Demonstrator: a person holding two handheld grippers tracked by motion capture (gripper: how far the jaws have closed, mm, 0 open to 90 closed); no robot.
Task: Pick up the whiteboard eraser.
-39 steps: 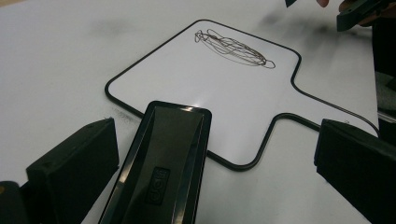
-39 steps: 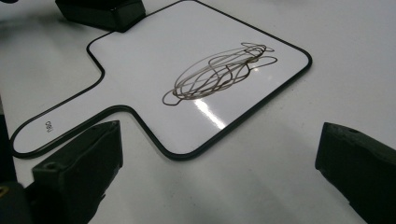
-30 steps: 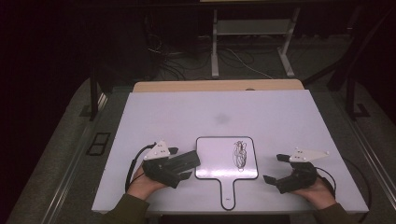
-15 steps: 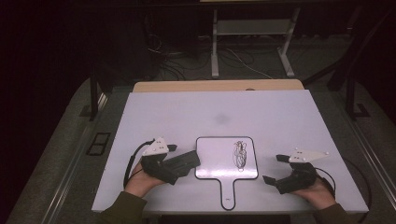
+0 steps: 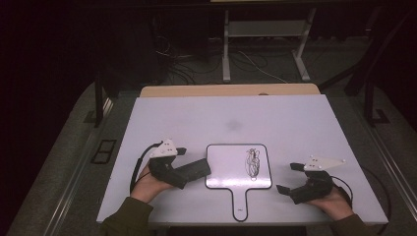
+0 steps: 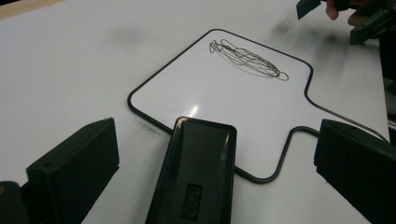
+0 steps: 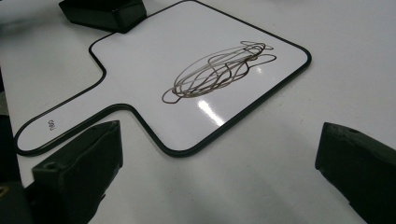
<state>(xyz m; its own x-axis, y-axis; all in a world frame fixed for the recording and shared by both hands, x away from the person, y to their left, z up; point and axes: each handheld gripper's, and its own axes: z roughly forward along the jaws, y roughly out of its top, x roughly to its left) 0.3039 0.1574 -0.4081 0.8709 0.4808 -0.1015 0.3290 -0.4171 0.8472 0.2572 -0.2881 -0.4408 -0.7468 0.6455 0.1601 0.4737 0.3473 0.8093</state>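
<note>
On whiteboard (image 5: 231, 169), dark scribble (image 5: 253, 162)

It looks like a lab or test room: a plain white bench (image 5: 275, 118) stands on grey carpet (image 5: 69, 162), with loose cables (image 5: 182, 66) and a metal stand (image 5: 265, 34) in the dark behind it.

Left gripper (image 5: 189, 160) at paddle whiteboard (image 5: 231, 169).
Black eraser (image 5: 193, 170) under its spread jaws, overlapping board's near edge; scribble (image 5: 253, 162) beyond; right gripper (image 5: 289, 178) well apart.
</note>
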